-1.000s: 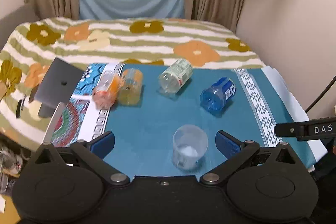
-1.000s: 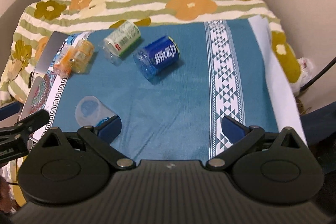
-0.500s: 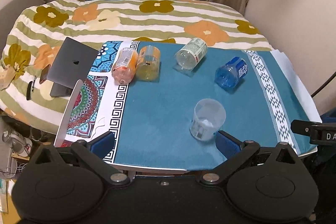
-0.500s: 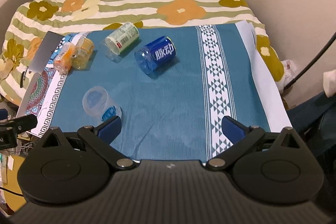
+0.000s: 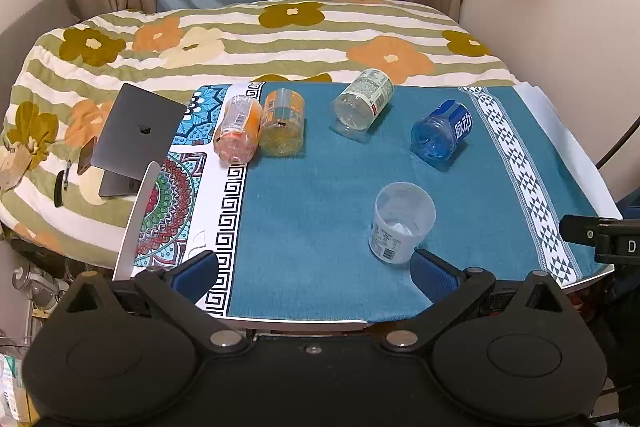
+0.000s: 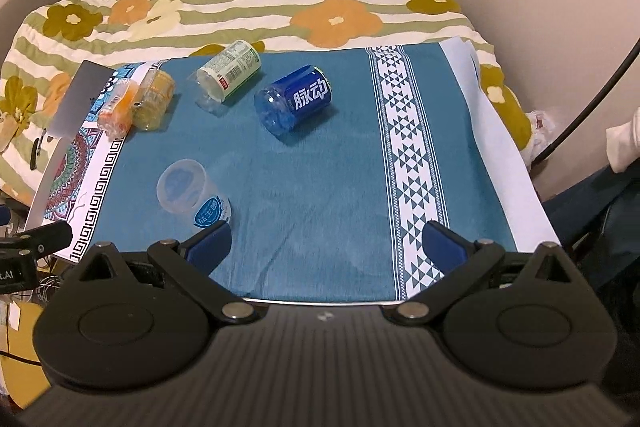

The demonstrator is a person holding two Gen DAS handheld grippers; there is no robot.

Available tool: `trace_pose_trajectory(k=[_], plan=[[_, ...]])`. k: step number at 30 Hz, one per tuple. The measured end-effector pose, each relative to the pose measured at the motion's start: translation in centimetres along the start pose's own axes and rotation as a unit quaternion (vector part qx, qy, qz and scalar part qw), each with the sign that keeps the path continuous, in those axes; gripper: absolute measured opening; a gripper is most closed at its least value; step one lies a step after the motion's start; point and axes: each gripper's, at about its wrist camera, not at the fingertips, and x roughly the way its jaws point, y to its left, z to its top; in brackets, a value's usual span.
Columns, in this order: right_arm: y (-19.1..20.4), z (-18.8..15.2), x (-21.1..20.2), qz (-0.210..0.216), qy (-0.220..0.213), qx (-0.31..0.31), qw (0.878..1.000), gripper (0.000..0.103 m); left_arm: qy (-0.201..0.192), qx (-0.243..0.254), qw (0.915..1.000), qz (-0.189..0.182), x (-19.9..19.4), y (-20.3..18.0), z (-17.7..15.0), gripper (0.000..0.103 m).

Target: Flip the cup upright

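We see one bed point(image 5: 280, 39) with a flowered cover behind one surface point(image 5: 320, 211) spread with a teal cloth. Taking the blue bottle point(image 5: 440, 133) as our landmark: one clear bottle with a pale label point(image 5: 362, 105) lies on its side just left of it, and further left two orange-tinted bottles point(image 5: 260, 125) lie touching each other, making four bottles in all, every one on its side. One grey laptop point(image 5: 134, 135) sits on the bed, far left of the blue bottle.

The single cup point(image 5: 402, 221) stands nearer to us than the blue bottle and slightly left, mouth up and resting on its base, so we judge the flip done. It is translucent thin plastic with a printed label: light, a little flexible, likely slick, and easy to tip or dent. We would take it across the side wall at mid-height, squeezing gently, not by the rim.

The left tongs point(image 5: 314, 273) are spread wide and hold nothing; the cup is just beside their right pad. The right tongs point(image 6: 326, 247) are likewise spread wide and hold nothing, with the cup near their left pad.
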Motion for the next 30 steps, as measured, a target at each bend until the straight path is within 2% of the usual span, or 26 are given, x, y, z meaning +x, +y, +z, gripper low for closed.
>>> trace_pose_trajectory(k=[30], plan=[[-0.22,0.76,0.49,-0.006,0.000,0.004,1.000,0.103,0.003,0.010,0.9999,0.004,0.79,-0.63,0.72,0.103]])
